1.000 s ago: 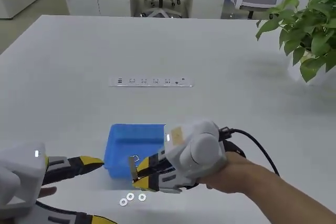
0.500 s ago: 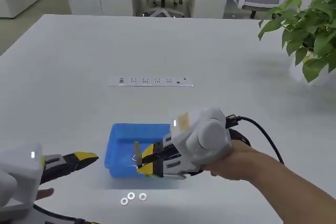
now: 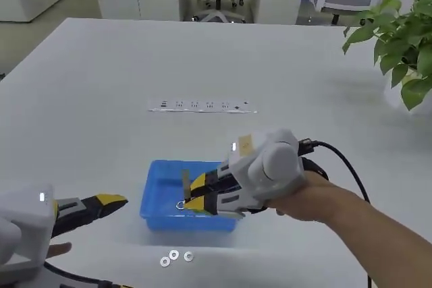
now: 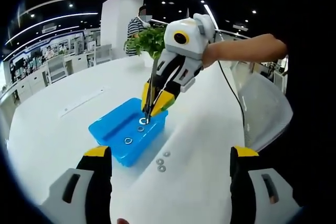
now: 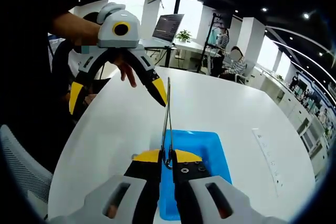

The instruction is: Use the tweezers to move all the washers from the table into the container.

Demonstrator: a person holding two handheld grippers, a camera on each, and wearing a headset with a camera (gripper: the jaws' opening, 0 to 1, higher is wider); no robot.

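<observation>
Over the last second the right gripper (image 3: pixel 197 198) has carried the tweezers (image 3: pixel 185 185) inward from the container's near rim. Their tips now dip inside the container (image 3: pixel 156 179), close to its near wall. Its yellow-tipped jaws are squeezed almost together, pinching the thin, flat metal tweezers by their rear part. A small metal ring washer (image 4: pixel 144 121) sits right at the tips; I cannot tell whether it is pinched or lying on the floor. Two more washers (image 4: pixel 128 140) lie flat on the floor of the container, which is shallow, rectangular, glossy blue plastic. Three loose washers (image 3: pixel 175 257) rest unmoved in a tight cluster on the smooth white bench (image 3: pixel 101 85), just beside the container toward the near edge. The left gripper (image 4: pixel 170 153) hangs to the left of the container, jaws spread wide and holding nothing.
</observation>
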